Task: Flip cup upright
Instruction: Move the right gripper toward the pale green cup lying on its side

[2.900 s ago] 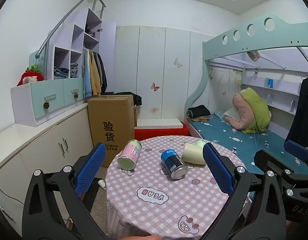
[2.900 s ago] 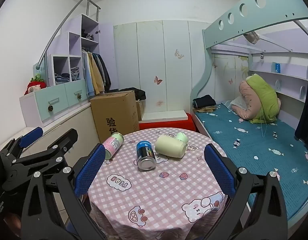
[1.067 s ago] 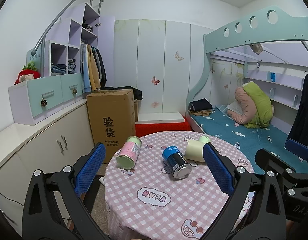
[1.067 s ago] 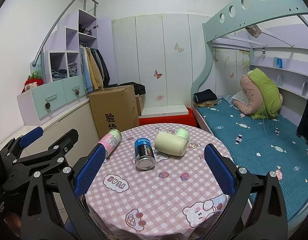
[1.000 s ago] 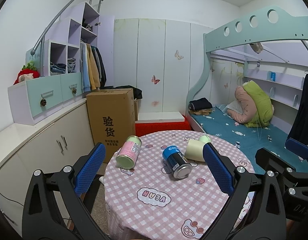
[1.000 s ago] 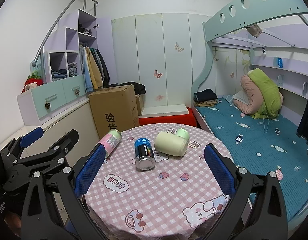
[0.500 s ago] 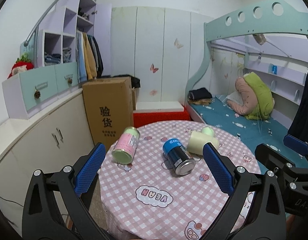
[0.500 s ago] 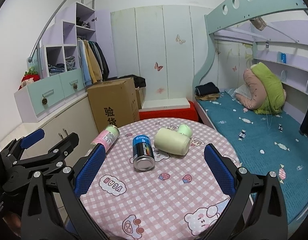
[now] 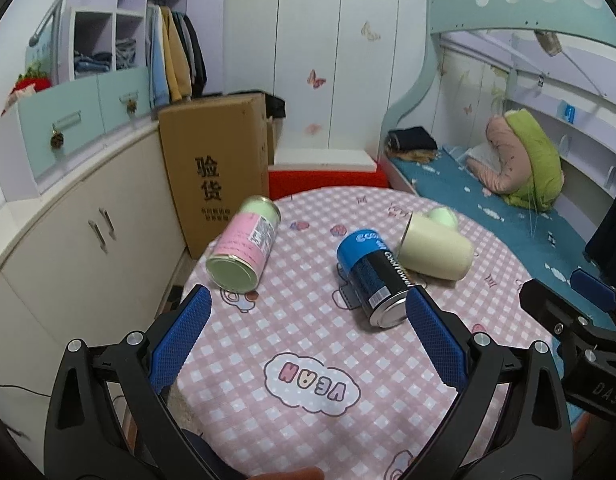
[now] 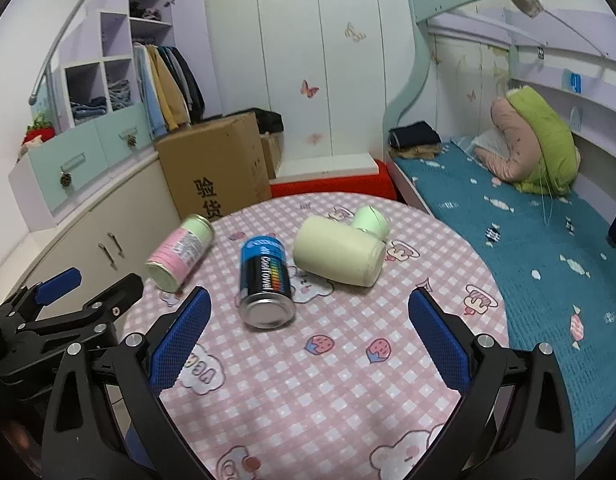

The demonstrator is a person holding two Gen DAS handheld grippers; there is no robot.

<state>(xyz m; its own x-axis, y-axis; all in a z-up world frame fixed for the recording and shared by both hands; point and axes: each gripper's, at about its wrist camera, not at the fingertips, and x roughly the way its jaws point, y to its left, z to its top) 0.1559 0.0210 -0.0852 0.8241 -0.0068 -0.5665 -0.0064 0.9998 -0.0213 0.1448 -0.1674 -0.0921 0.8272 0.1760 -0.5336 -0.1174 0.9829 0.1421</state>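
A pale cream cup [image 10: 340, 256] lies on its side on the round pink checked table [image 10: 348, 380], with a small green lid or cup [image 10: 371, 220] touching its far end. It also shows in the left wrist view [image 9: 434, 252]. A blue and black can [image 10: 264, 280] [image 9: 374, 276] and a pink can [image 10: 180, 252] [image 9: 244, 254] lie on their sides to its left. My left gripper [image 9: 308, 340] is open and empty above the near table. My right gripper [image 10: 306, 336] is open and empty, short of the cans.
A cardboard box [image 9: 216, 168] and low cabinets [image 9: 80, 240] stand left of the table. A bunk bed with a blue sheet [image 10: 528, 240] runs along the right. The left gripper's body [image 10: 64, 320] shows at the right view's left edge.
Both grippers have moved forward and lower toward the table, so the cans and the cup look larger. Nothing on the table has moved. Both grippers stay open.
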